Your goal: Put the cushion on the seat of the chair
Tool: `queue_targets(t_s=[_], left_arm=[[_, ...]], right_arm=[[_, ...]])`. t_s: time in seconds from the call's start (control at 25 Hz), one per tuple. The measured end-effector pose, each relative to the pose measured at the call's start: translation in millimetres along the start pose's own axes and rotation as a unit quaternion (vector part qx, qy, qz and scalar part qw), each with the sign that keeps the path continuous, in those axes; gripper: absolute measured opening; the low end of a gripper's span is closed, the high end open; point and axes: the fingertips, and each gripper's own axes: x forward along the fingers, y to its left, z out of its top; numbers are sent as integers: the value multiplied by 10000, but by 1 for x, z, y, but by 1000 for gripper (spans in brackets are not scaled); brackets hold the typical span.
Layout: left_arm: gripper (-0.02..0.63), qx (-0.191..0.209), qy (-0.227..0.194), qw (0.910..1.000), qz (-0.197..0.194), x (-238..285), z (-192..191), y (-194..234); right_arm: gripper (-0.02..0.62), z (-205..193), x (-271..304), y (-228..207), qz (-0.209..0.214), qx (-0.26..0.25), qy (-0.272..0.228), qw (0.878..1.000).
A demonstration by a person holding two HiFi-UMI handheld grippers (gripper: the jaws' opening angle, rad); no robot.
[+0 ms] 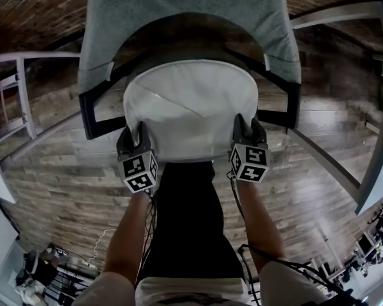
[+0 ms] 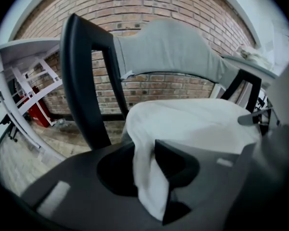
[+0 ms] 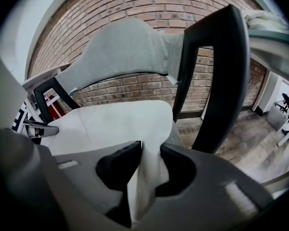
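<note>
Both claws are closed on the cushion (image 1: 190, 107), one front corner each.
- Left gripper (image 1: 133, 136): a white fold runs up between its jaws, both pads against it.
- Right gripper (image 1: 249, 127): same, a thinner fold is pinched. The grip looks light, but that's a judgement.

Position relative to the chair (image 1: 89, 116):
- The cushion lies between the two black arms, in front of the grey backrest (image 1: 185, 5) and over the seat.
- The rear part looks laid flat on the seat. The front edge is bunched up into the jaws, so it isn't fully down.

The relation that matters:
- The cushion extends from both claws straight toward the backrest.
- Its front edge runs crosswise, arm to arm, between the two claws.
- Neither hand is nearer; they're level at the chair's front and symmetric.

Next move, as I judge it: let go of both corners together and pull back away from the backrest, so the front edge drops square. If one side hangs on longer, the cushion will skew toward that arm.
</note>
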Motion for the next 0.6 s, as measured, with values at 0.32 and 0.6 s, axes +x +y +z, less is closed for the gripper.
queue_targets(t_s=[0.32, 0.6], left_arm=[[95, -54, -83, 9999, -120, 2, -2, 1], [105, -159, -198, 9995, -169, -5, 2, 2]], right_arm=[[117, -1, 1, -4, -55, 119, -130, 9998], [213, -1, -6, -17, -333, 247, -231, 9989]])
